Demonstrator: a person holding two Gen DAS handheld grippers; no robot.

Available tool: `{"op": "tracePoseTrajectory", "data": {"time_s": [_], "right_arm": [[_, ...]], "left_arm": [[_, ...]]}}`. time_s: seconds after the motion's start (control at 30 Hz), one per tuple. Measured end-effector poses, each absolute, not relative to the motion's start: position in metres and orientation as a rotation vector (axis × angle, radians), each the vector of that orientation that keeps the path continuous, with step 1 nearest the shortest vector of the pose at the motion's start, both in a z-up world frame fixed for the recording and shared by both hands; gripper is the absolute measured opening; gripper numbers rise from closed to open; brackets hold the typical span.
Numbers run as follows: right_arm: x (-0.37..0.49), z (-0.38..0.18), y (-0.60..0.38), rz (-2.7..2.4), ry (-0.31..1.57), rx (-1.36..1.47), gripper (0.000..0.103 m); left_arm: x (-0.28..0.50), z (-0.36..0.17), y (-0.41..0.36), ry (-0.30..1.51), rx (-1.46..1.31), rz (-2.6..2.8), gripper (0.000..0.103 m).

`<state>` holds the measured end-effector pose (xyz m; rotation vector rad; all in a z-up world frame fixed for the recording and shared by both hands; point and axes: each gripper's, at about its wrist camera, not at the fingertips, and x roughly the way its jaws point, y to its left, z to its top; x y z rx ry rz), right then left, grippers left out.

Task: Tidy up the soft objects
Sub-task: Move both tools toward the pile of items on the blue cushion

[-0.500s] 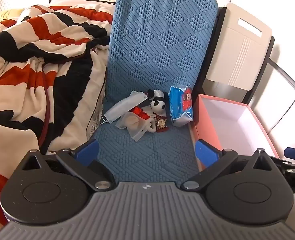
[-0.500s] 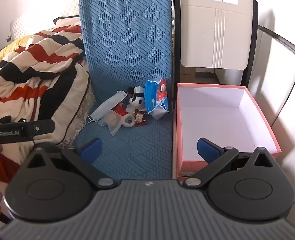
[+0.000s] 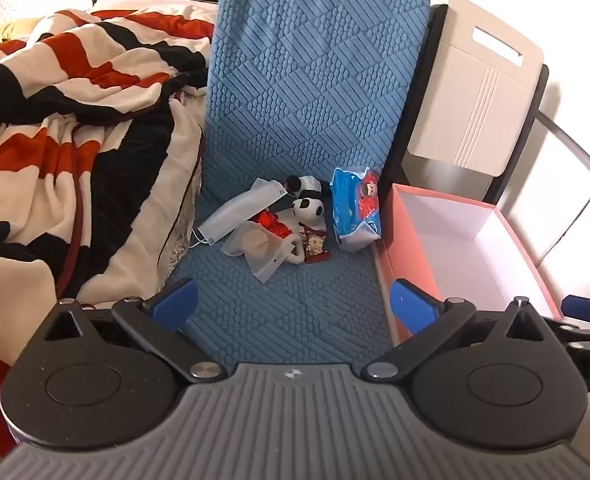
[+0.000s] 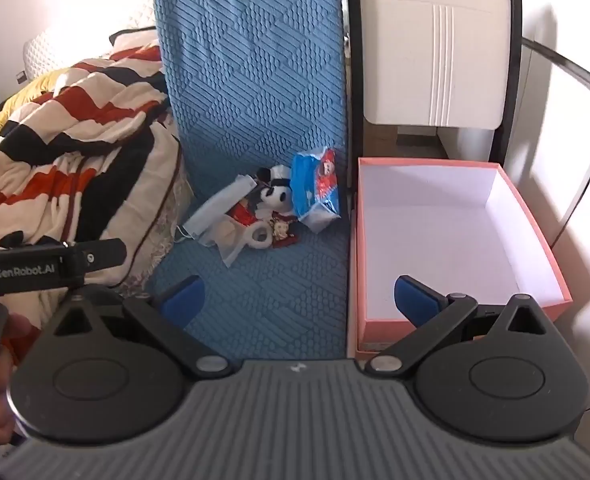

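Observation:
A small pile lies on the blue quilted mat (image 3: 287,312): a pale face mask (image 3: 237,212), a panda plush (image 3: 309,210), a clear bag with a beige pad (image 3: 257,246), a red-and-gold charm (image 3: 315,246) and a blue tissue pack (image 3: 355,208). The pile also shows in the right wrist view, with the panda plush (image 4: 275,198) and tissue pack (image 4: 315,188). An open pink box (image 3: 399,236) with a white inside stands right of the mat; the right wrist view shows its rim (image 4: 427,164). My left gripper (image 3: 293,306) is open and empty, short of the pile. My right gripper (image 4: 299,296) is open and empty.
A red, black and cream striped blanket (image 3: 75,120) is heaped on the bed at the left. A cream panel with a handle slot (image 3: 479,96) leans behind the box. The left gripper's body (image 4: 47,264) juts in at the left of the right wrist view.
Both grippers have moved slightly forward toward the pile. Both stay open and empty.

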<state>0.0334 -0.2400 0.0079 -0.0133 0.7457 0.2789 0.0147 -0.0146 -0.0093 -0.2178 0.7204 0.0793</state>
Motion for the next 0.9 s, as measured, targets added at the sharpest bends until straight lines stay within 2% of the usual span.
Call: {"op": "tracePoseTrajectory", "data": {"time_s": [0.4,0.9], "right_arm": [[0.040,-0.004,-0.256,0.308,0.752,-0.060,0.103],[0.046,-0.008,-0.242,0.247,0.799,-0.002,0.103]], "left_arm": [[0.018,-0.017,-0.039,0.723,-0.206,0.142,0.103],[0.032,-0.013,-0.024,0.729,-0.188,0.093,0.103]]}}
